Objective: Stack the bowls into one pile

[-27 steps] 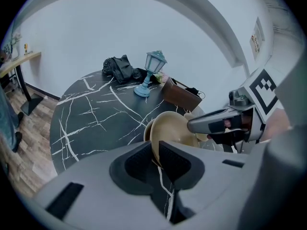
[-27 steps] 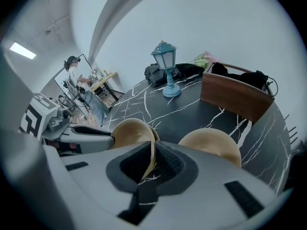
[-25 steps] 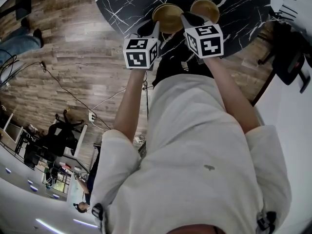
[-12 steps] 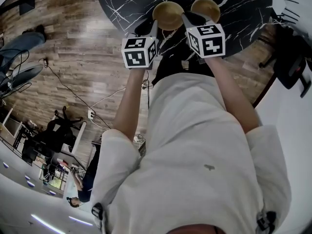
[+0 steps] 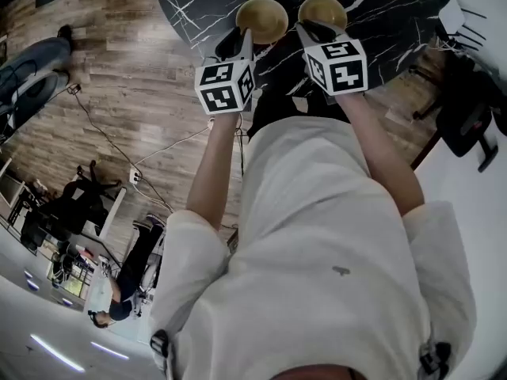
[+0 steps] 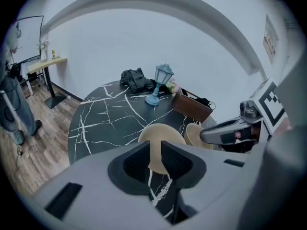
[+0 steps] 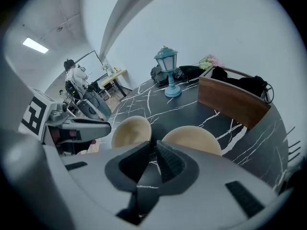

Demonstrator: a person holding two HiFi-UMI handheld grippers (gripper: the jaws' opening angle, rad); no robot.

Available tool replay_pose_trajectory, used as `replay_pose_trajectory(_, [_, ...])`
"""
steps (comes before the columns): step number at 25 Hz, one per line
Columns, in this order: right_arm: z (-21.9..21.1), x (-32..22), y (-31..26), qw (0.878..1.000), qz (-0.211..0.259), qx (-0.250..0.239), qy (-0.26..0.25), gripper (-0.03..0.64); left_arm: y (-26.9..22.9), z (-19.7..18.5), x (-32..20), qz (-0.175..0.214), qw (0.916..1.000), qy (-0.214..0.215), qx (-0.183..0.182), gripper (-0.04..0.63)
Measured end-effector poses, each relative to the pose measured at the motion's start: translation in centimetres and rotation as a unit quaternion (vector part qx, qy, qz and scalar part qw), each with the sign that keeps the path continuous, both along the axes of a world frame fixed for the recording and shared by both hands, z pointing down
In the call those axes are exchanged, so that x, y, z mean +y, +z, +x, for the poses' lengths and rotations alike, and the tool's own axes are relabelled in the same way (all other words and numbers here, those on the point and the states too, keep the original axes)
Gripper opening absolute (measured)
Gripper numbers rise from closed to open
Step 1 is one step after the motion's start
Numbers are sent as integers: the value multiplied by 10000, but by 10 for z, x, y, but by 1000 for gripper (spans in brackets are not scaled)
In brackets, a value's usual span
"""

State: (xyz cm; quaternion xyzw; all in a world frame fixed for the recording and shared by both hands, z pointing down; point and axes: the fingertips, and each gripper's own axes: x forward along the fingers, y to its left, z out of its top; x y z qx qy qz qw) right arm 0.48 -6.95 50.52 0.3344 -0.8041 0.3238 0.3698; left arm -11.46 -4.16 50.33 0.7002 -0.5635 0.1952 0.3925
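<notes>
Two tan bowls sit side by side near the front edge of the black marble table [image 5: 198,6]. The left bowl [image 5: 262,18] lies just beyond my left gripper [image 5: 242,41]. In the left gripper view this bowl [image 6: 160,134] shows through the gap of the jaws; they have just been opening, and the pads do not press on it. The right bowl [image 5: 322,10] lies just ahead of my right gripper [image 5: 306,28]. In the right gripper view my right gripper [image 7: 154,151] points between both bowls [image 7: 132,131] [image 7: 193,139]. Its jaws have just been opening to a narrow gap over dark table.
A blue lantern lamp [image 6: 162,83] and a black bag [image 6: 135,79] stand at the table's far side. A brown chair back [image 7: 230,102] rises at the right edge. A person [image 6: 10,104] stands on the wooden floor to the left.
Both grippers stay close to the two bowls, which remain side by side. The head view has shifted a little, so the bowls show slightly higher and further left.
</notes>
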Motion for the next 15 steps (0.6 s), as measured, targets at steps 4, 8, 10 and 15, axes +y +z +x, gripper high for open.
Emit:
replay_pose_trajectory(4, [17,2,-1,9997,7,61,-238,50,-4,11,9,92,9989,-467,6,66])
replay_pose_trajectory(8, [31,-2,-2,9989,32,110,-458,54,-3,29,17,49,9970,-772,86,66])
replay_pose_trajectory(10, [36,-3,-2,9983,47,133,-566,56,-3,39,21,53,9966,-815,93,68])
replay_pose_trajectory(15, [53,-8,1,9967,80,237,-778,63,0,71,26,54,9966,-791,221,83])
